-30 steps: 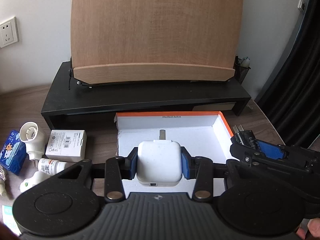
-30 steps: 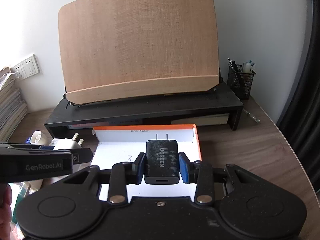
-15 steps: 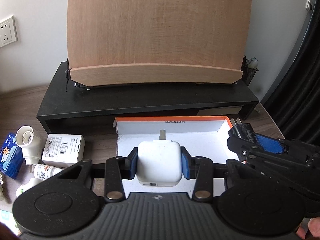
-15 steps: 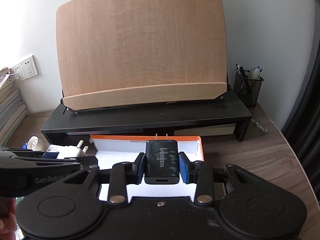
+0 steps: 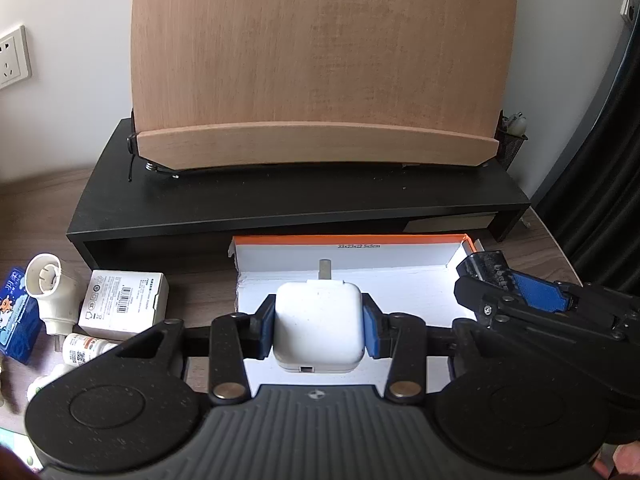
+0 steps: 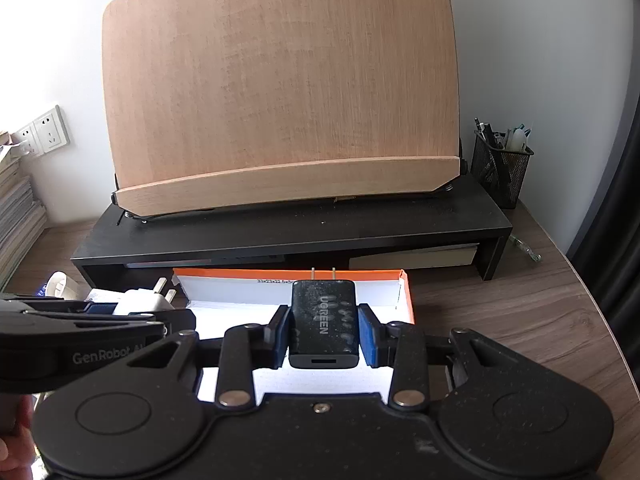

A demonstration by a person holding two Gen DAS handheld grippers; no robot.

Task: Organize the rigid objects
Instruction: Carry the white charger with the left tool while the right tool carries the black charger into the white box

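Nearest the left wrist camera, the left claw (image 5: 319, 330) is clamped on a white charger (image 5: 318, 326), its blue pads pressing the two flat sides, with a metal pin poking out of the far end. In the right wrist view the right claw (image 6: 323, 334) is likewise closed tight on a black charger (image 6: 323, 322) printed UGREEN, the two flat prongs pointing away and the port facing the camera. Both chargers hang over the open white box with orange edges (image 5: 400, 258), which lies on the wooden table (image 6: 500, 312); the white one sits above its left half, the black one above its right side. The right claw shows at the right edge of the left view, just beside the box's right wall. Left of the box on the table lie a small white carton (image 5: 122, 304), a white plug-in device (image 5: 50, 292), a little bottle (image 5: 86, 350) and a blue packet (image 5: 16, 320). Just beyond the box stands a black riser shelf (image 5: 304, 200), carrying a tilted wooden board (image 5: 320, 60). A mesh pen holder (image 6: 500, 168) stands at the shelf's right end, and wall sockets (image 6: 44, 130) show on the white wall.
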